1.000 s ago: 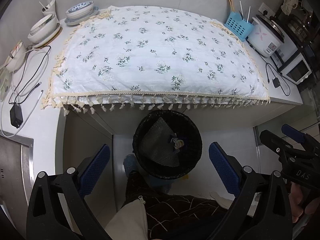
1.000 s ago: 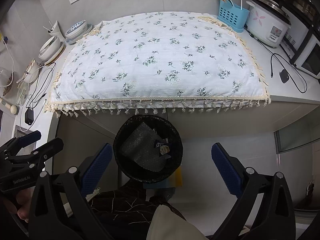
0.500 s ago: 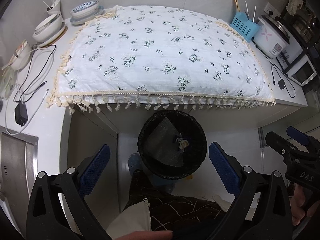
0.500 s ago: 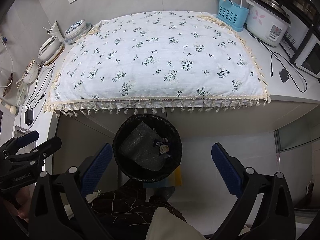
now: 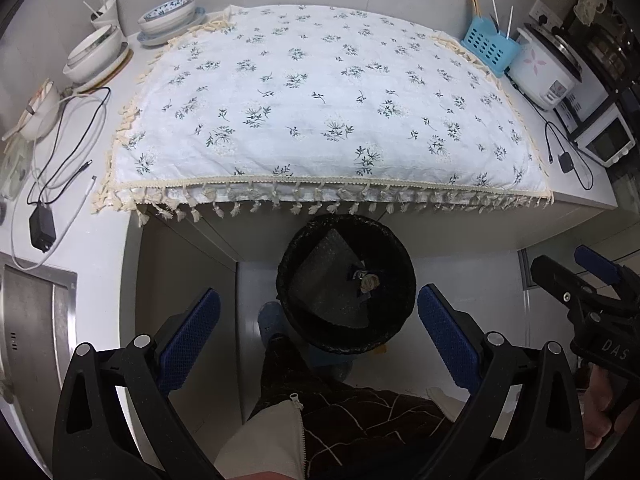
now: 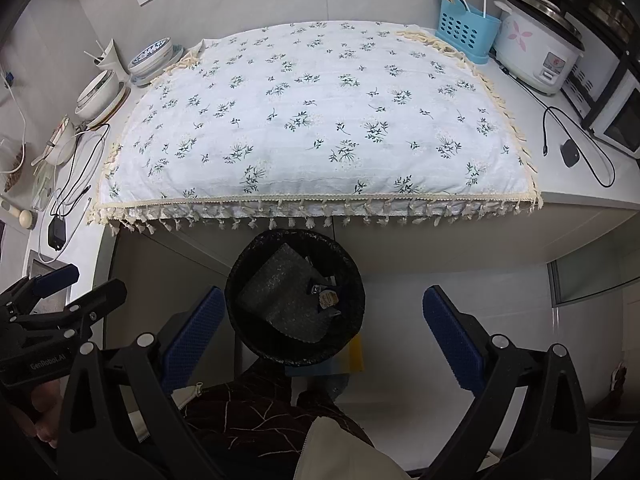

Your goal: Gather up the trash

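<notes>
**Both grippers hang over the bin with nothing in them**

The bin [image 5: 346, 284] sits on the floor, under the front edge of the surface [image 5: 580, 196]. It lies straight ahead of and below both grippers. Trash [image 5: 368, 280] is already inside it. The left gripper [image 5: 318, 328] is nearer. The right gripper [image 6: 318, 332] hangs beside it. Both have their fingers [image 5: 190, 336] wide open and empty. No trash shows on the cloth [image 5: 320, 100]. The tools read "DAS" and "GenRobot.AI".

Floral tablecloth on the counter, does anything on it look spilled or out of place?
Nothing stands out: the white floral tablecloth with tassel fringe lies flat and bare, and the trash sits inside the round black bin below.
</notes>
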